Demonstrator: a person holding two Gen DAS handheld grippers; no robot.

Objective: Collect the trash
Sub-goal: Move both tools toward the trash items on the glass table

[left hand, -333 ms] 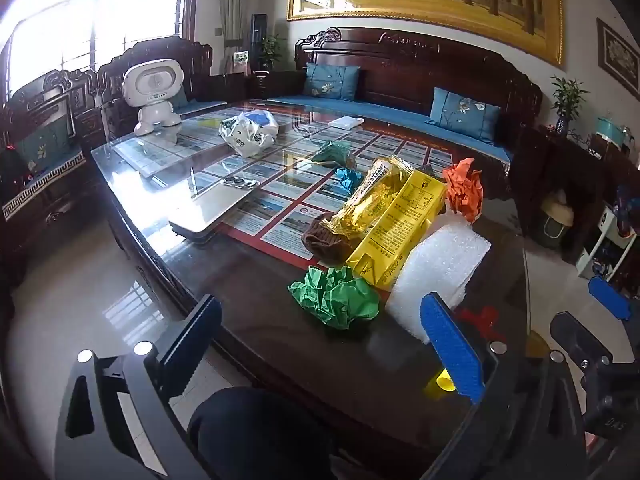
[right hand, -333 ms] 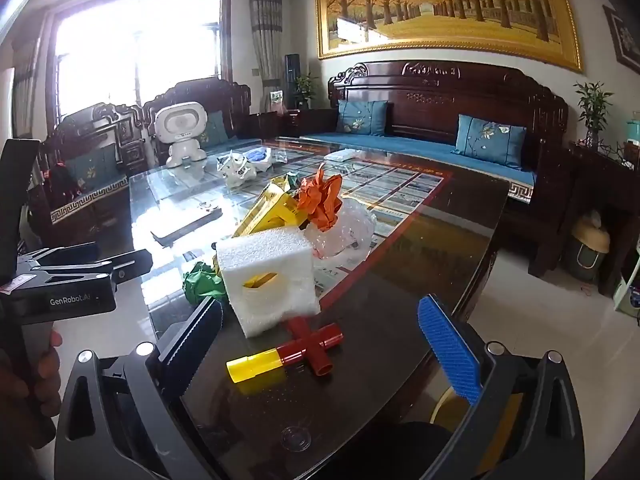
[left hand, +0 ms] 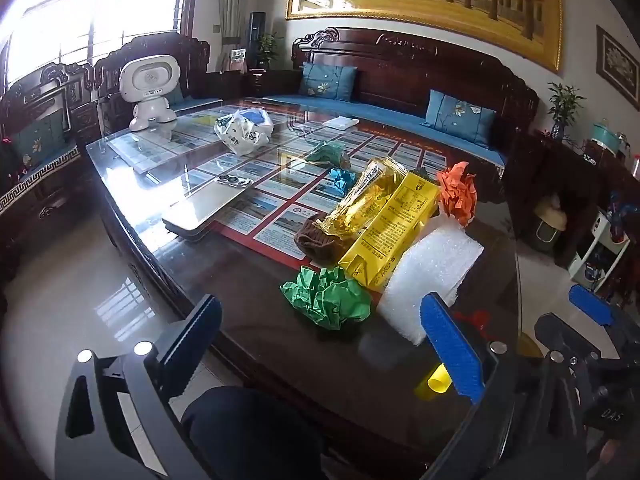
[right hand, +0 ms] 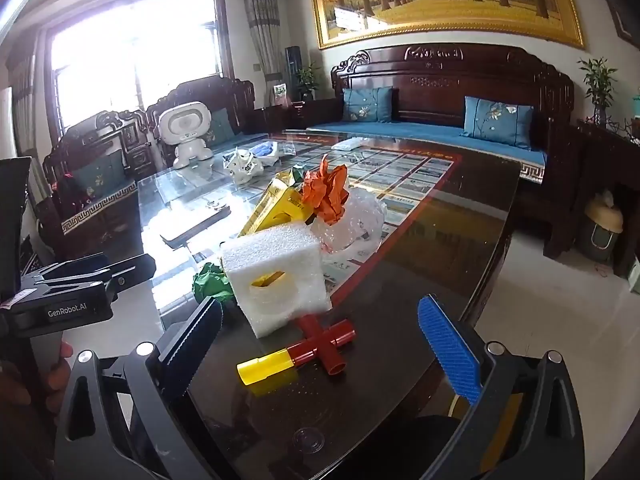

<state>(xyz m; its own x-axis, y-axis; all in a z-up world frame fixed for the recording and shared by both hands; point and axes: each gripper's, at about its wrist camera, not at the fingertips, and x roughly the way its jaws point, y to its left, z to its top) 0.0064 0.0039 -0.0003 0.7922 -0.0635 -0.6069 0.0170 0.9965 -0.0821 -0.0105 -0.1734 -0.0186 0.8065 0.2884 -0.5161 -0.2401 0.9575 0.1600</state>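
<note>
Left wrist view: left tool [left hand: 320, 344] is spread wide w/ nothing between the jaws, hovering over the near edge of the glass tabletop [left hand: 256, 332]. Trash sits in a cluster ahead: green paper ball [left hand: 326, 296] nearest, white foam block [left hand: 428, 272] just right of it, yellow carton [left hand: 392, 224] w/ a gold foil wrapper [left hand: 360, 204] lying on it, orange paper ball [left hand: 458, 192] behind. A phone [left hand: 208, 204] lies apart to the left, not trash. Right wrist view: right tool [right hand: 320, 344] also fully open and empty; red-and-yellow pipe fitting [right hand: 300, 354] lies nearest its jaws, touching the foam block [right hand: 276, 276]; clear plastic wrap [right hand: 356, 220] under the orange ball [right hand: 326, 192]. Risks, as I judge: pieces touch, so closing on one could drag or topple a neighbour off the edge; smooth glass lets the fitting skid; foam could crush or slip; the two tools are close & may collide.
</note>
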